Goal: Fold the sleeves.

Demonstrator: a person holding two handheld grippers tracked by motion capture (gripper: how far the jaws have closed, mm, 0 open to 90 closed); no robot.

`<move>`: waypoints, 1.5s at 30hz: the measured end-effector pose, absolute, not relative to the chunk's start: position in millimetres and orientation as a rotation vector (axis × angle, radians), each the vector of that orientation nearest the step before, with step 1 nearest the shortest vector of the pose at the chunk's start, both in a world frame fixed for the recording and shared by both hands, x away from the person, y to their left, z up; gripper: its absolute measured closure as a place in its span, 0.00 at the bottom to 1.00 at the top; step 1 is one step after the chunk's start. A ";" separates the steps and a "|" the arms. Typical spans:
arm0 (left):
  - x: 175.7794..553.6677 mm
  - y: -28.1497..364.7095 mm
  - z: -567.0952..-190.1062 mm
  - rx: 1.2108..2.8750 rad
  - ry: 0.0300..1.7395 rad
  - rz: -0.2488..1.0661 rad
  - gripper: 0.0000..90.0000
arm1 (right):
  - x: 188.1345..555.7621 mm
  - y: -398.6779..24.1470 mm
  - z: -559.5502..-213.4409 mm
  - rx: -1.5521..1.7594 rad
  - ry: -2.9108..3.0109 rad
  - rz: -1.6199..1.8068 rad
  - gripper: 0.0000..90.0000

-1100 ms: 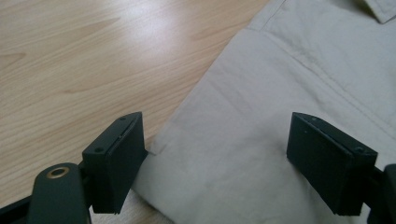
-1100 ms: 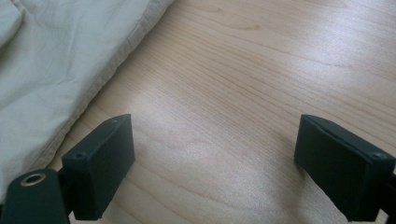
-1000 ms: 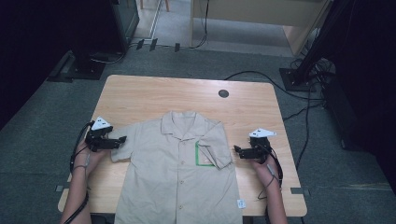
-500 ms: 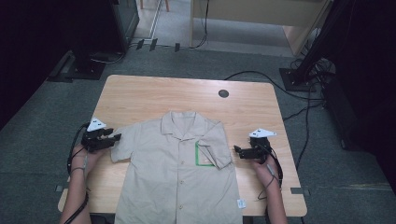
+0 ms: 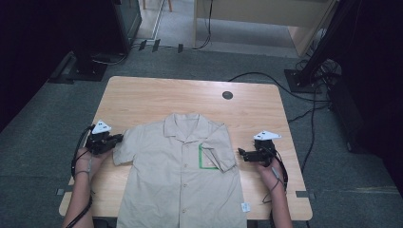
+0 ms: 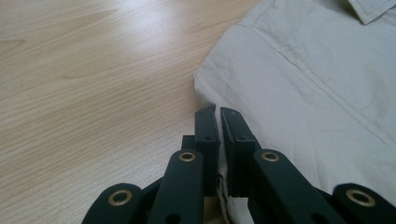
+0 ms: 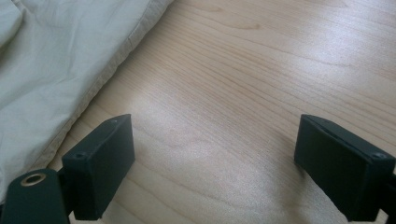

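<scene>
A tan short-sleeved shirt (image 5: pixel 183 175) lies flat, front up, on the near half of the wooden table (image 5: pixel 190 97), its hem at the table's near edge. The left gripper (image 5: pixel 115 139) sits at the shirt's left sleeve; its jaws have just been closing and now pinch the sleeve's edge, though the fabric between them is only a sliver there. The right gripper (image 5: pixel 242 153) rests just beside the other sleeve, jaws spread wide over bare wood, holding nothing.
</scene>
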State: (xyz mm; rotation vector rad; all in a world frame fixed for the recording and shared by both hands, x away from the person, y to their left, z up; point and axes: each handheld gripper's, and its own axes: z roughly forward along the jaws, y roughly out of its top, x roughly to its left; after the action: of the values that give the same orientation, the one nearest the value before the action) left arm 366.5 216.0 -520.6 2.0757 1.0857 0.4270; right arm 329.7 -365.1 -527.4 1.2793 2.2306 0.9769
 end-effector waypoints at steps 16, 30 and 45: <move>363.3 211.0 -507.8 2.015 1.053 0.370 0.96 | 329.6 -365.1 -527.3 1.282 2.230 0.978 0.13; 359.9 196.1 -496.6 1.994 0.981 0.338 0.96 | 329.7 -365.1 -527.4 1.281 2.231 0.977 0.13; 358.1 180.0 -490.5 1.976 0.928 0.284 0.96 | 329.7 -365.1 -527.4 1.280 2.231 0.978 0.13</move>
State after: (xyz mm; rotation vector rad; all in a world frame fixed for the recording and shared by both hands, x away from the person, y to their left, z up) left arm 358.1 180.0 -490.5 1.9755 0.9284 0.2841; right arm 329.7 -365.1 -527.4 1.2802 2.2307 0.9775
